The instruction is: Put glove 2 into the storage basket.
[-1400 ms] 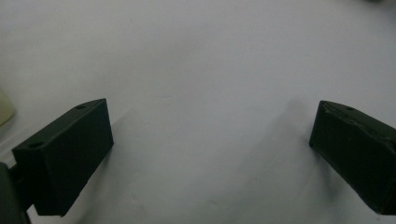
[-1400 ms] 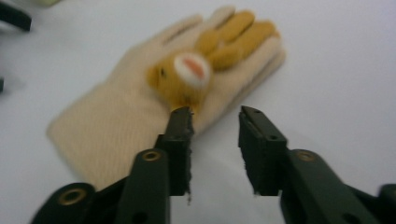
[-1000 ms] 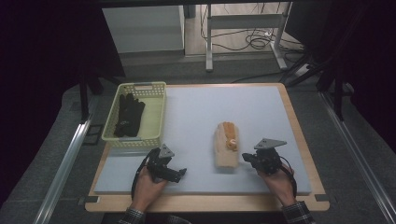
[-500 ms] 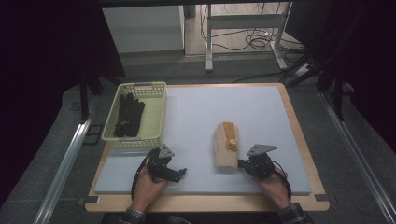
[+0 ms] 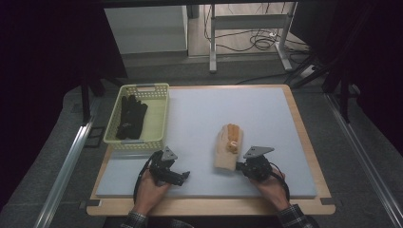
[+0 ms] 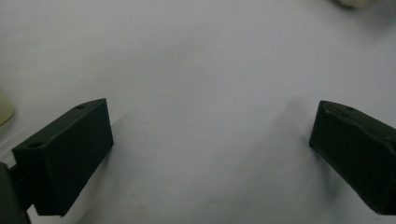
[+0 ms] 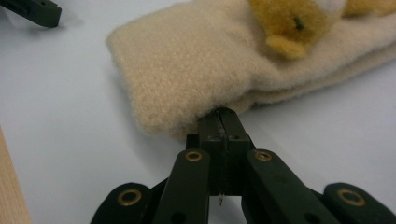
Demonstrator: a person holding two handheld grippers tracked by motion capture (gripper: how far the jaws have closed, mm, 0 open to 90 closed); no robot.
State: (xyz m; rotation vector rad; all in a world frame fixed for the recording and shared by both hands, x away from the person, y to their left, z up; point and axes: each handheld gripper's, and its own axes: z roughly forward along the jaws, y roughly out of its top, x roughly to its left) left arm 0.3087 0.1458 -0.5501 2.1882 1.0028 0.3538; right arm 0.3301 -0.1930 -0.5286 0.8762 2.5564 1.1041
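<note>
While my right gripper (image 7: 219, 122) has its fingers pressed together, tips touching the near edge of the beige fleece mitten (image 5: 228, 147) on the bench (image 5: 199, 114), my left gripper (image 5: 177, 175) rests nearby with fingers wide apart over bare surface. At far left, the yellow basket (image 5: 159, 116) holds black gloves (image 5: 130, 116).

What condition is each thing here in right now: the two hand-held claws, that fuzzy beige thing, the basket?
left gripper: jaws wide open, nothing between them, over the bare mat.
right gripper: jaws shut together, tips at the edge of the beige mitten.
beige mitten: lying flat on the mat, yellow plush patch facing up.
green basket: upright at the table's left.
black gloves: lying inside the basket.
</note>
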